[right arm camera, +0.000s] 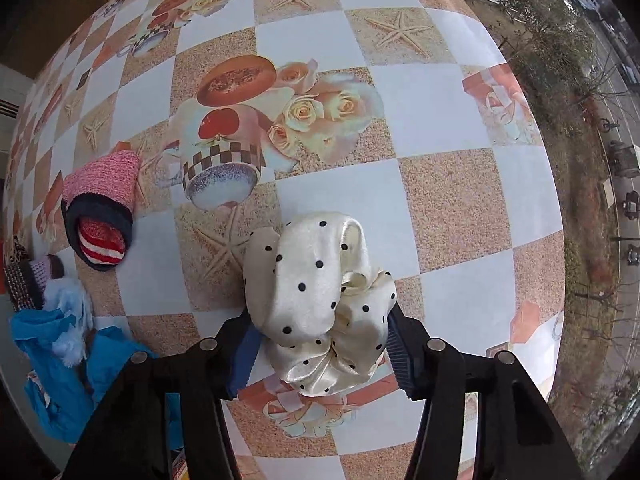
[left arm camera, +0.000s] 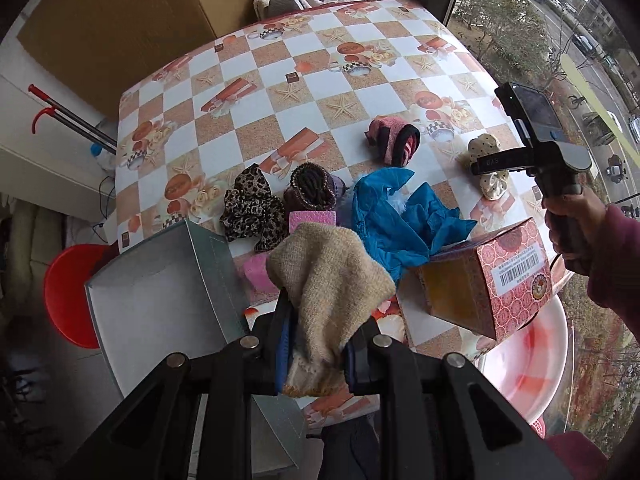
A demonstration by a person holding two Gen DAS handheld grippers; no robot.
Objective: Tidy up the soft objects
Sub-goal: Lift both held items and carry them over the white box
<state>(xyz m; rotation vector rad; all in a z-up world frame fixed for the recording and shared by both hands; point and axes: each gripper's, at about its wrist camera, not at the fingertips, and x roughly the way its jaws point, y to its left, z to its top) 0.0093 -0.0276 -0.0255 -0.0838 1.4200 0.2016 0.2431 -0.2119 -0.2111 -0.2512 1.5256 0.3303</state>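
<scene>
My left gripper (left arm camera: pixel 316 344) is shut on a beige knitted sock (left arm camera: pixel 328 284) and holds it above the table's near edge, beside an open grey box (left arm camera: pixel 160 292). My right gripper (right arm camera: pixel 320 344) is shut on a cream satin scrunchie with black dots (right arm camera: pixel 316 296), which rests on the checked tablecloth (right arm camera: pixel 440 120). In the left wrist view that scrunchie (left arm camera: pixel 486 148) shows under the right gripper's body (left arm camera: pixel 536 136). A leopard scrunchie (left arm camera: pixel 250 208), a brown rolled sock (left arm camera: pixel 312 192), a pink sponge (left arm camera: pixel 312 218), a blue cloth (left arm camera: pixel 396 216) and a pink-and-black rolled sock (left arm camera: pixel 394 140) lie on the table.
A red patterned carton (left arm camera: pixel 500 280) lies on its side at the near right of the table. A red stool (left arm camera: pixel 72 292) stands left below the table, a pale pink basin (left arm camera: pixel 528 364) to the right. A window with a street view runs along the right.
</scene>
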